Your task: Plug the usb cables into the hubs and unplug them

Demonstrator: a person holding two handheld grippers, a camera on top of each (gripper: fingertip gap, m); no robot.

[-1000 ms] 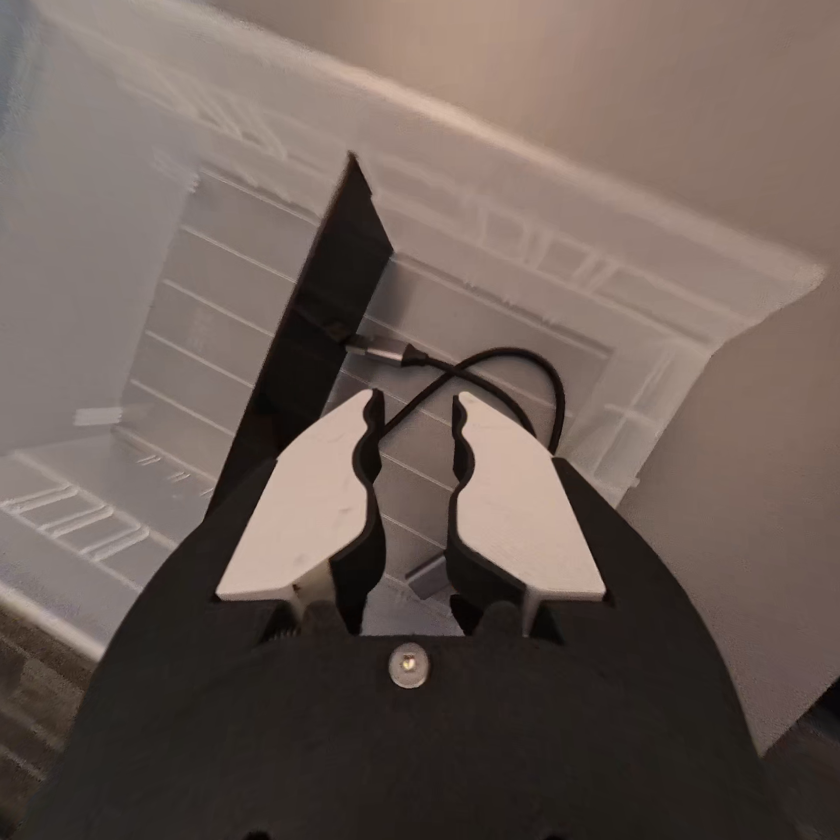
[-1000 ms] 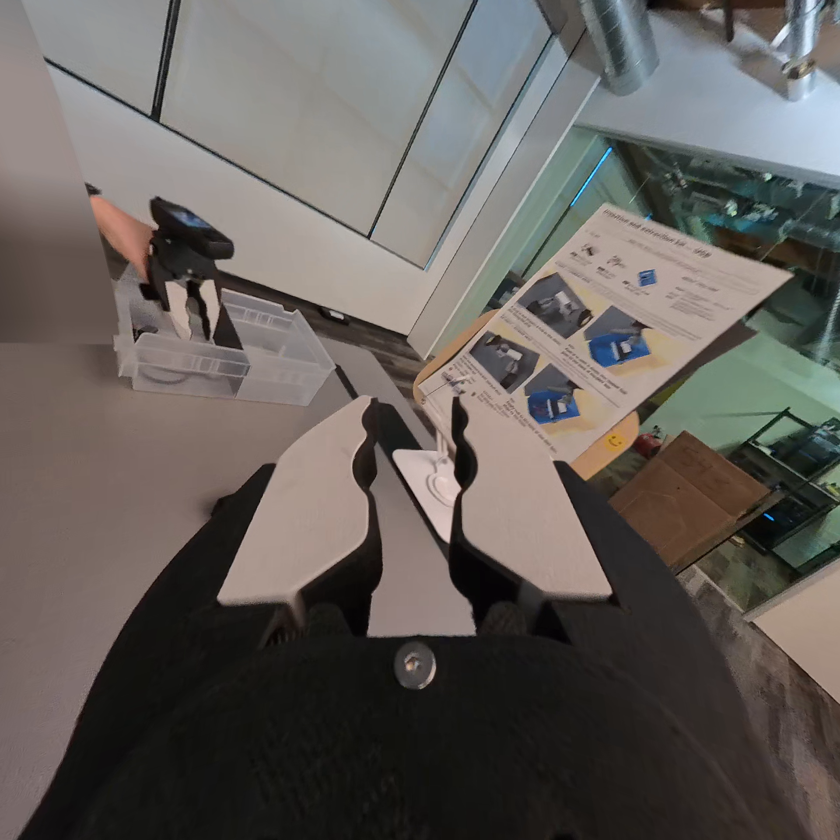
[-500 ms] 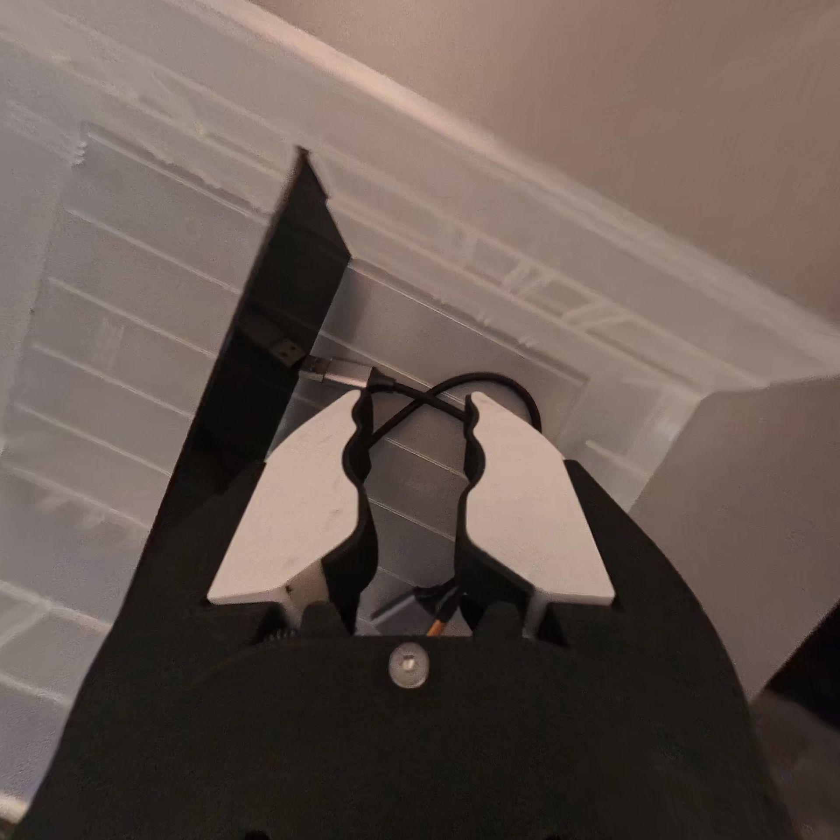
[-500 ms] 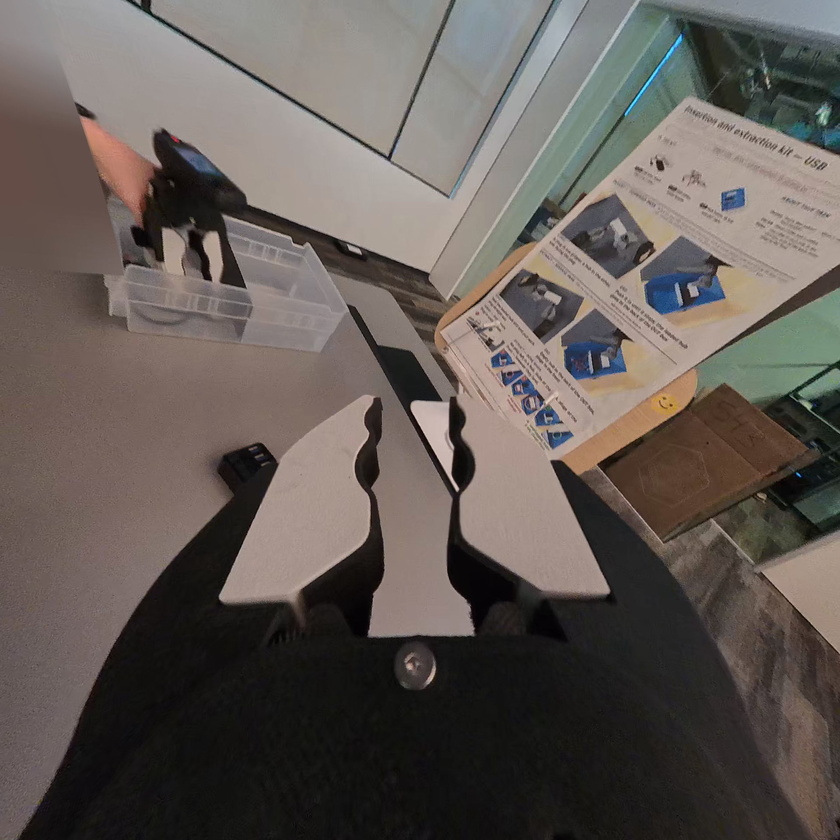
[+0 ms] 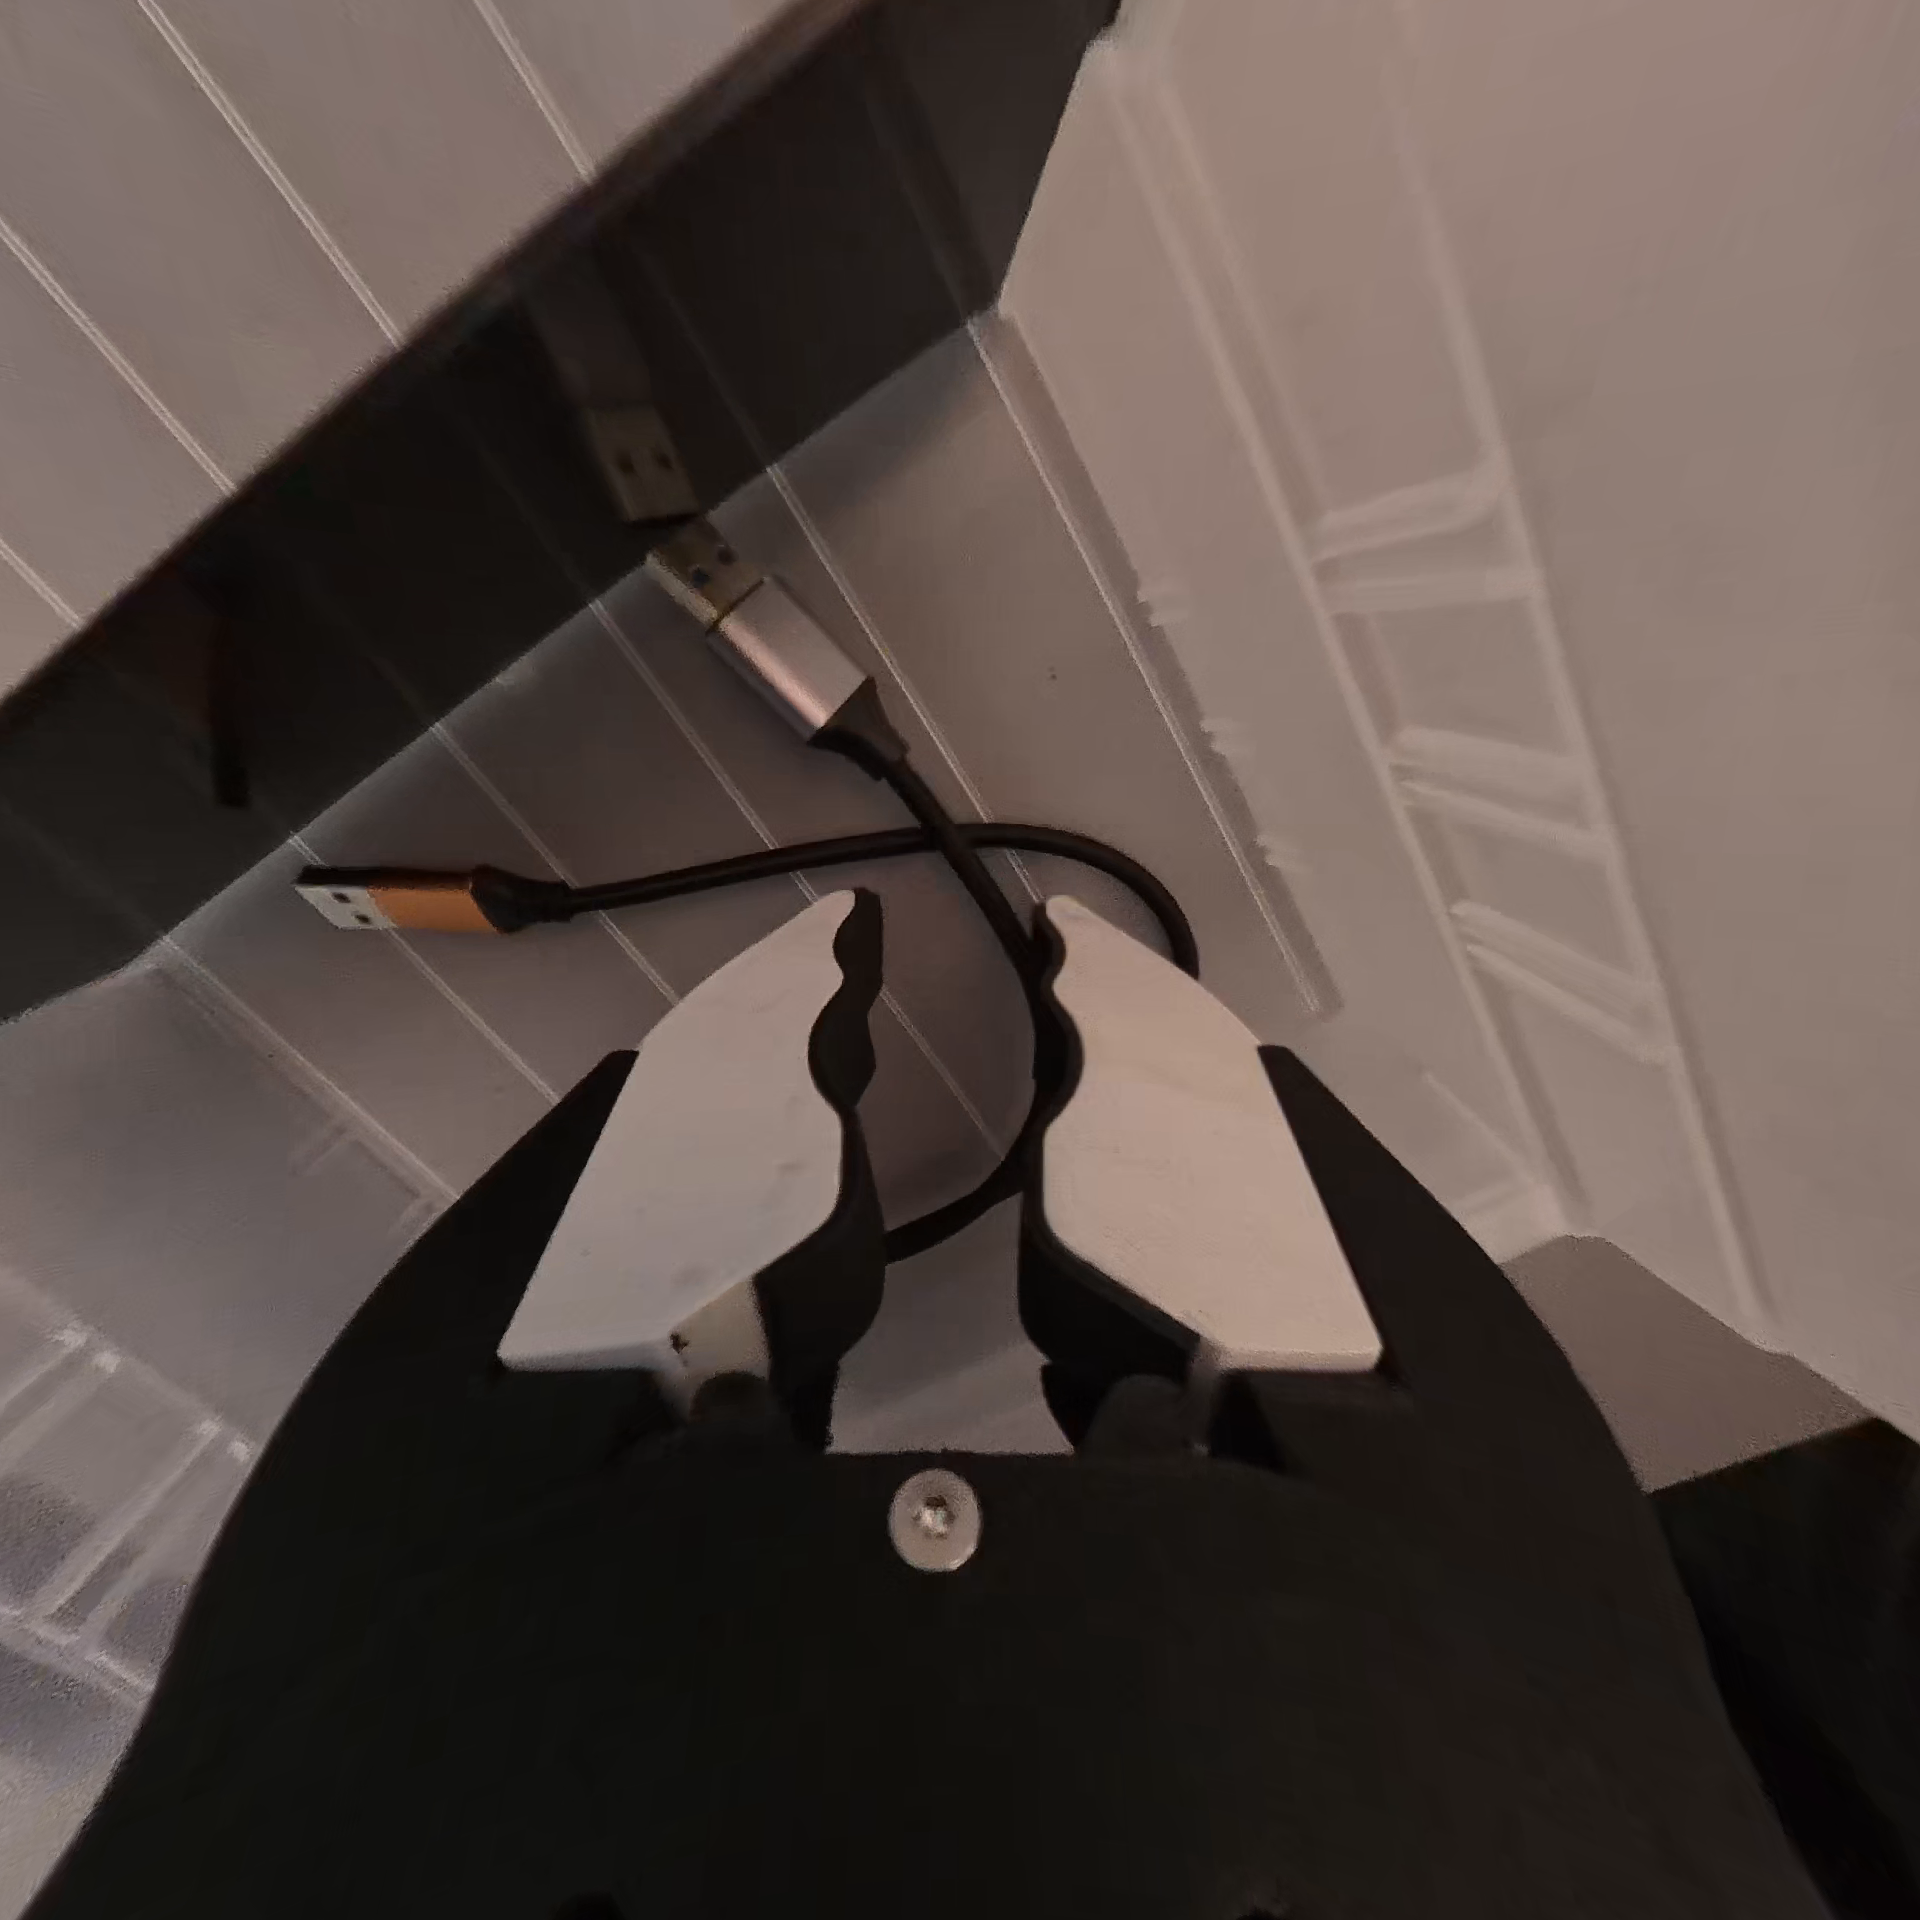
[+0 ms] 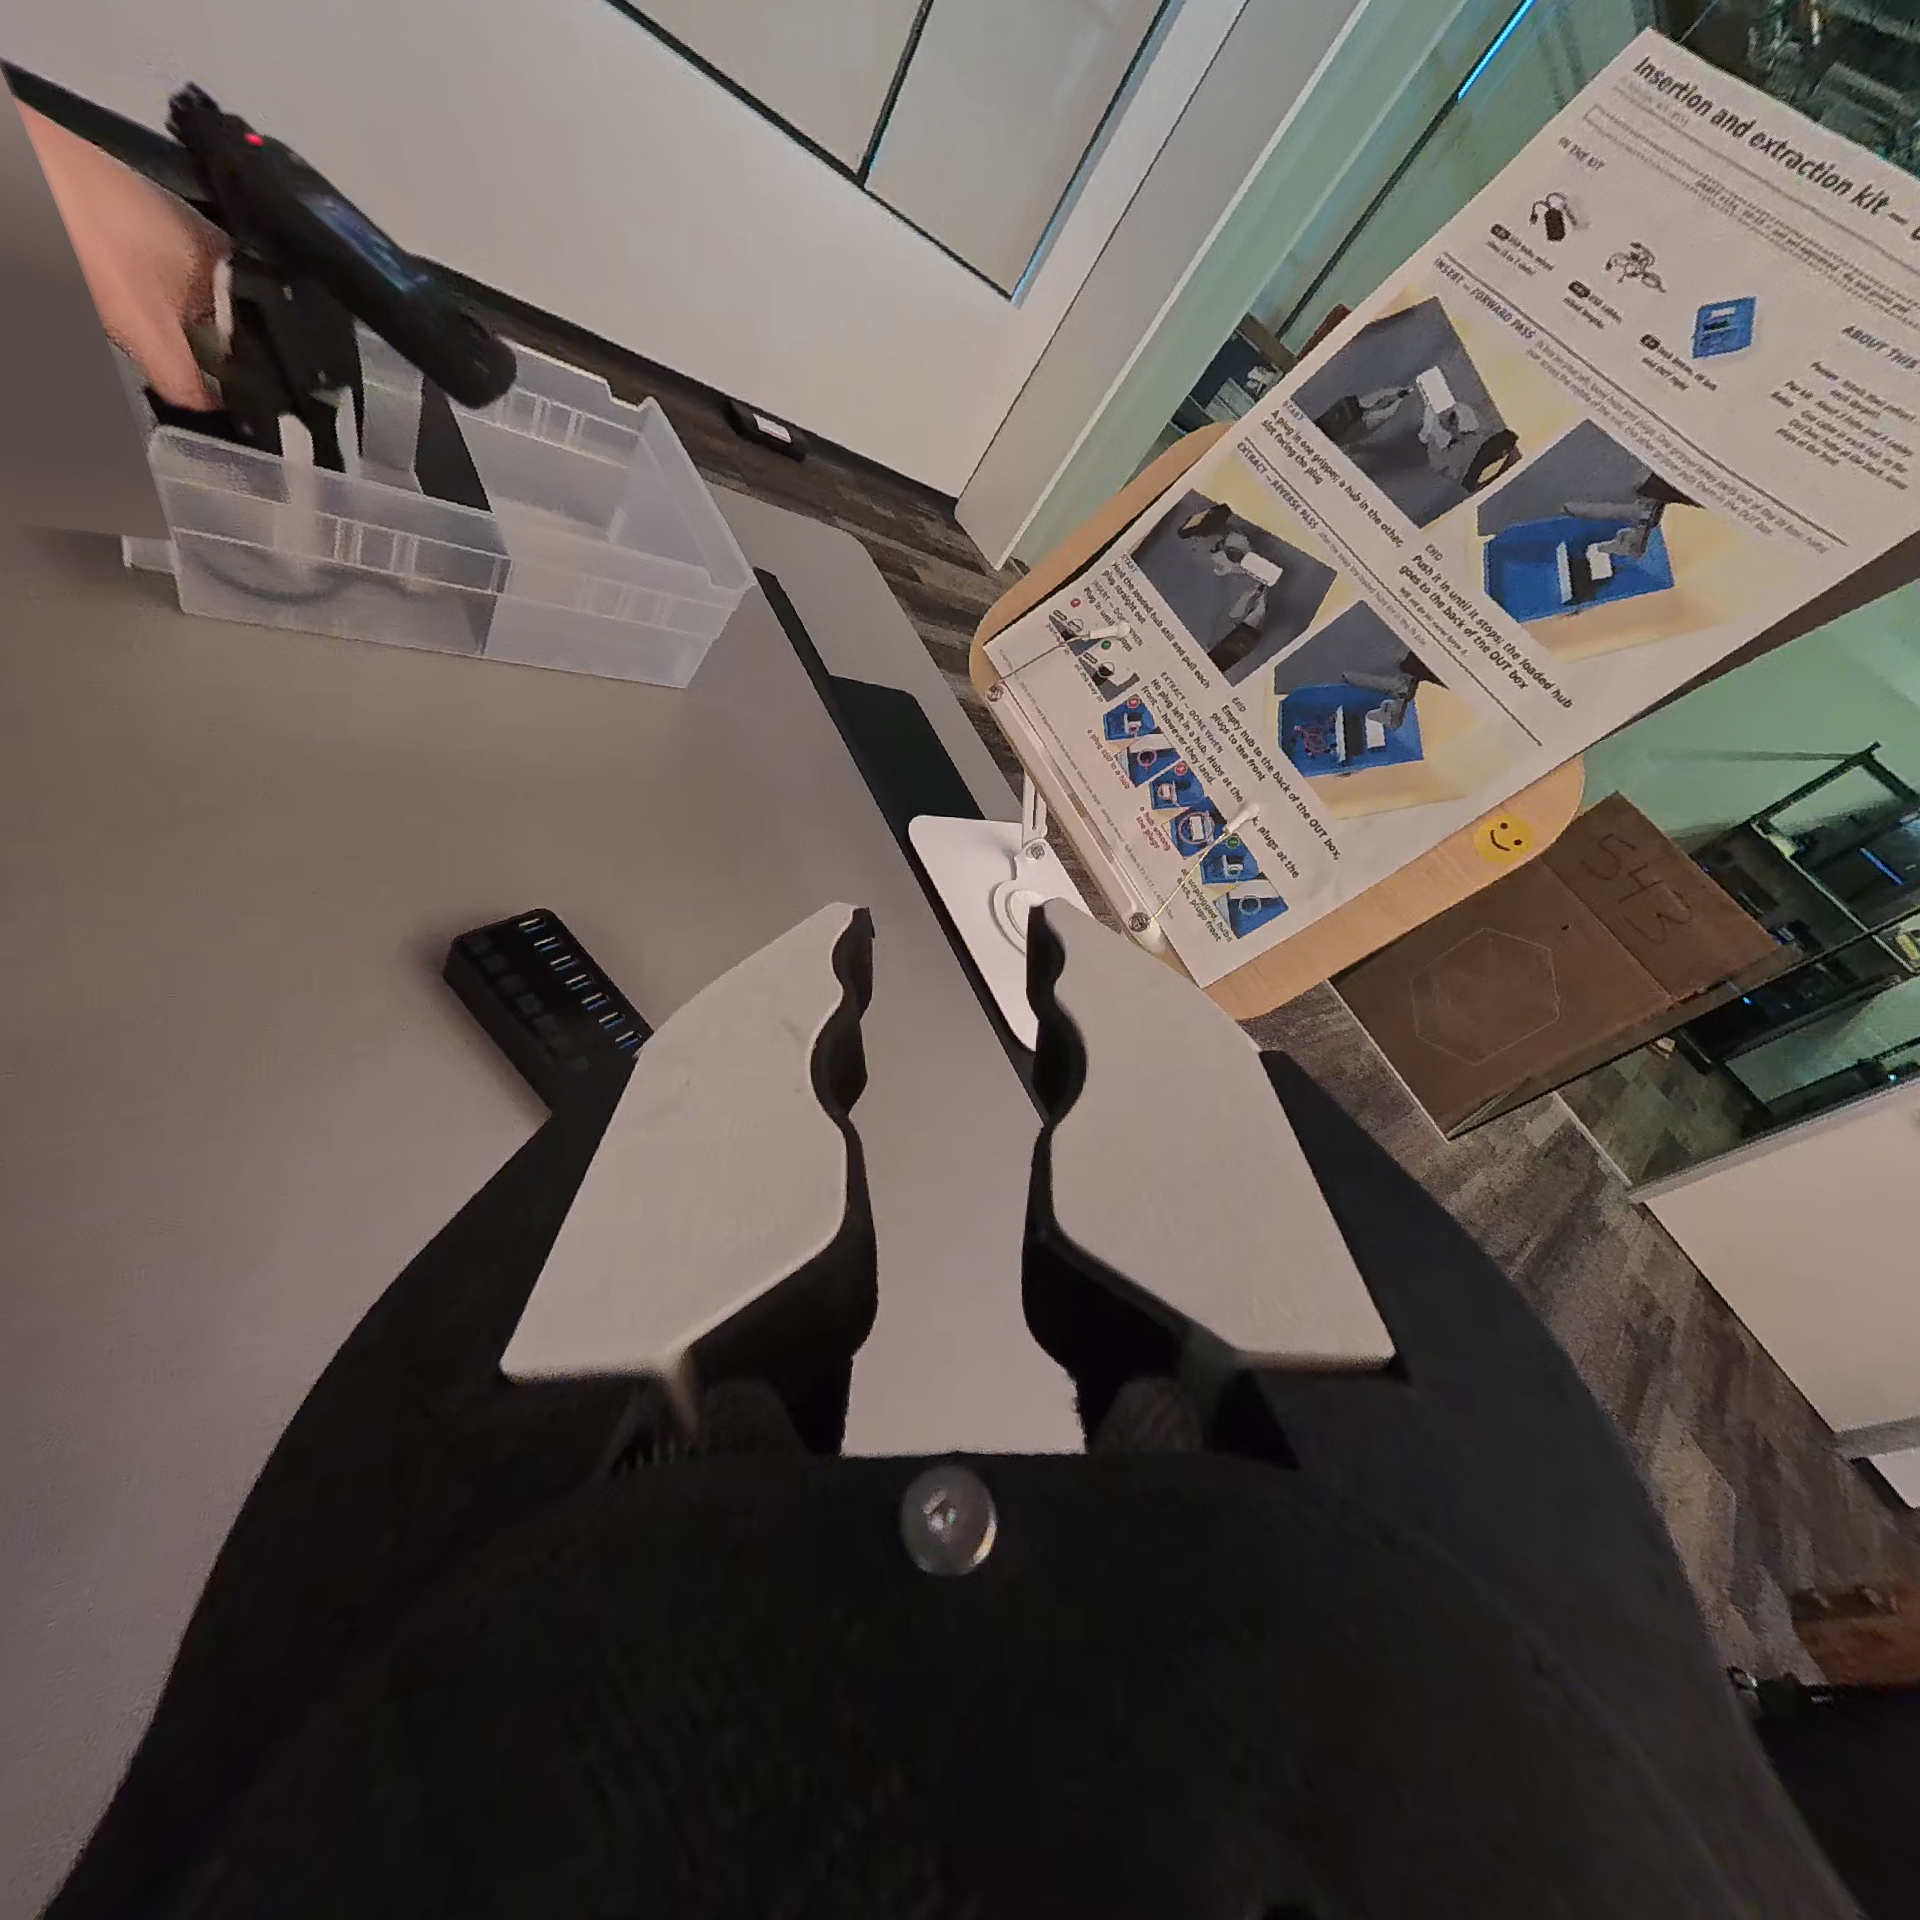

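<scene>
In the left wrist view my left gripper (image 5: pixel 951 914) is open inside a clear plastic bin (image 5: pixel 1351 520). A black USB cable (image 5: pixel 997 914) lies looped on the bin floor and runs between my fingertips, close to the right finger (image 5: pixel 1143 1091). Its silver plug (image 5: pixel 774 649) points at a black divider (image 5: pixel 520 364); its gold plug (image 5: pixel 416 909) lies to the left. In the right wrist view my right gripper (image 6: pixel 945 920) is open and empty above the grey table (image 6: pixel 260 935). A black USB hub (image 6: pixel 551 1003) lies just left of it.
The right wrist view shows the clear bin (image 6: pixel 582 603) at the far left of the table with the left gripper (image 6: pixel 296 488) and a hand in it. An instruction poster (image 6: pixel 1455 499) on a white stand (image 6: pixel 977 883) is at the table's right edge. A cardboard box (image 6: pixel 1558 956) is on the floor beyond. It is some 25 centimeters from my right tips to the black USB hub (image 6: pixel 551 1003).
My left gripper has gone deeper into the bin and turned, bringing the cable between its fingers and the gold plug into view. My right gripper has tilted down toward the table, revealing the hub.
</scene>
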